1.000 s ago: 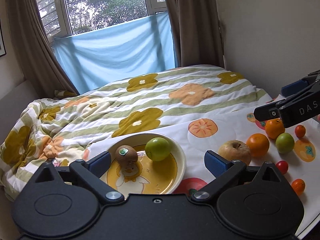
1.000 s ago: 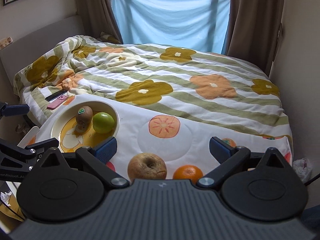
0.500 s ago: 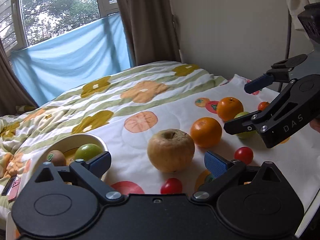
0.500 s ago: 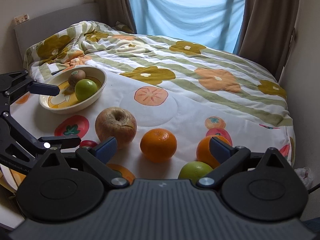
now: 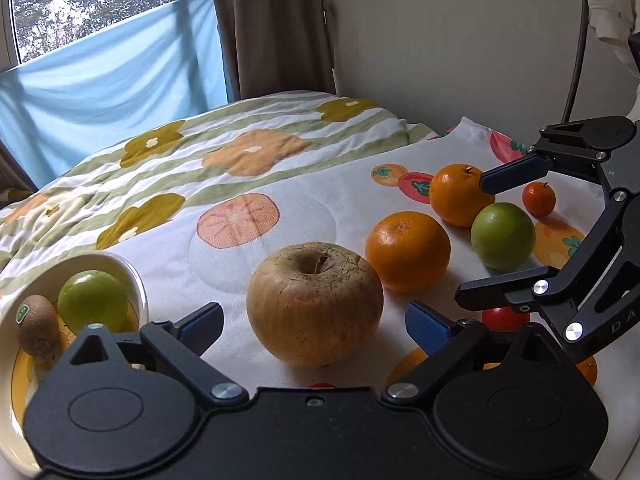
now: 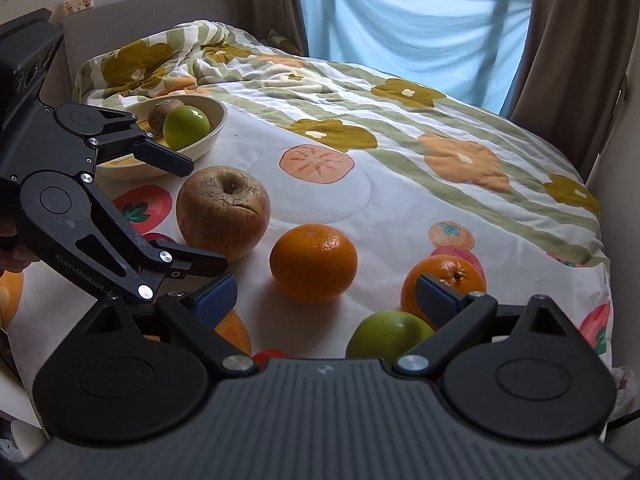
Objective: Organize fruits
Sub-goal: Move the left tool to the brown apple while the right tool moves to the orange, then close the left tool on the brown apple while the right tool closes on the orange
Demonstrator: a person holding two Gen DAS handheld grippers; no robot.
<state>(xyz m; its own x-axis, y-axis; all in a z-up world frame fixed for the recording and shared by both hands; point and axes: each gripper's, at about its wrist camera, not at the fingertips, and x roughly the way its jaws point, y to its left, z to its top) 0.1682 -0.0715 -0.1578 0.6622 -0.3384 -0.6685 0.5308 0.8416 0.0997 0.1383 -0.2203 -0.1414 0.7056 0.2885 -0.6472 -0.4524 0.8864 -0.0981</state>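
The big, wrinkled, yellow-brown apple (image 5: 314,304) lies on the fruit-printed white cloth (image 5: 256,264) on the bed, just right of the cream ceramic bowl (image 5: 136,280), between the wide blue-padded left tongs (image 5: 314,326), whose jaws are closing but not yet touching it. It looks heavy, firm and smooth-rounded, so I would clamp it across its widest middle. The right wrist view alone shows the right tongs (image 6: 325,295) spread wide and empty over a round orange (image 6: 313,263), while only the left view shows the small tangerine (image 5: 538,199) beyond the apple.
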